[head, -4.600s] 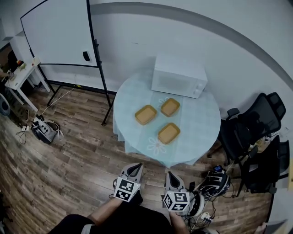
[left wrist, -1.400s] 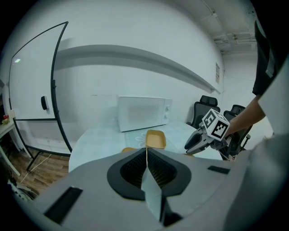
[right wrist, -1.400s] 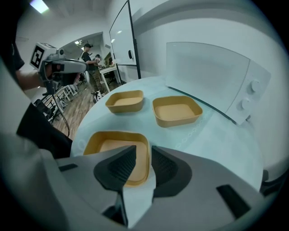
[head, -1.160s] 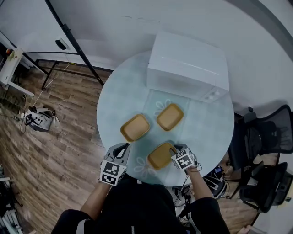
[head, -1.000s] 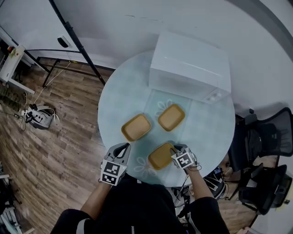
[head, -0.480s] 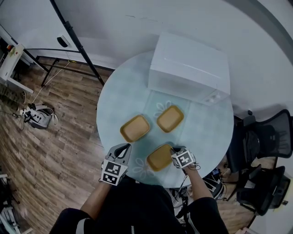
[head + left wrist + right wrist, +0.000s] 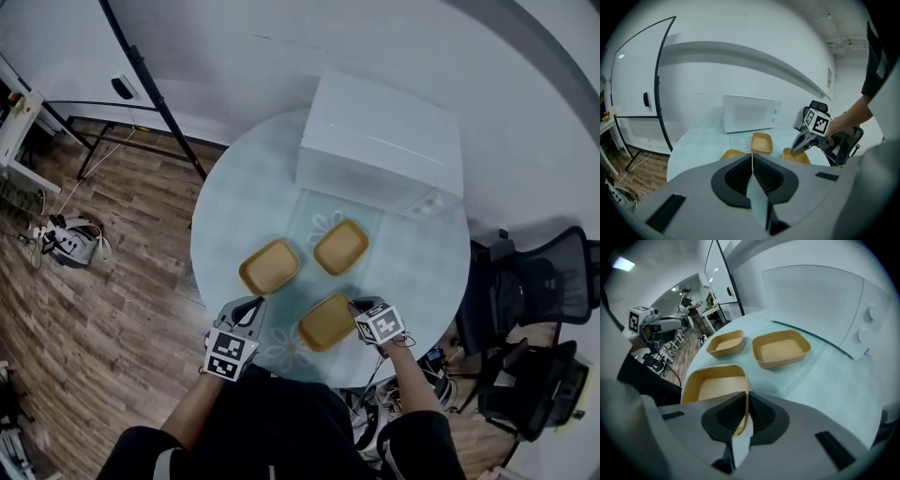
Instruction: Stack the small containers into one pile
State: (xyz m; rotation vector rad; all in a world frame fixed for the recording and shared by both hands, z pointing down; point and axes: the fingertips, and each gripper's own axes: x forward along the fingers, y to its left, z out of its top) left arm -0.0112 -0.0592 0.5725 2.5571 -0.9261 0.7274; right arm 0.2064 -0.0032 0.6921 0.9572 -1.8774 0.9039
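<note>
In the right gripper [image 7: 746,393], thin rim of a shallow tan container [image 7: 717,386]

No words or numbers can be read anywhere. The cube [image 7: 228,354] on the left gripper [image 7: 251,307] and the cube [image 7: 380,323] on the right gripper [image 7: 355,306] have black-and-white square patterns, not letters. A small sign [image 7: 829,77] on the wall is too tiny to read.

Left tongs [image 7: 752,157] pressed together, empty; right tongs [image 7: 795,149] meet the rightmost yellow container [image 7: 800,157].
</note>
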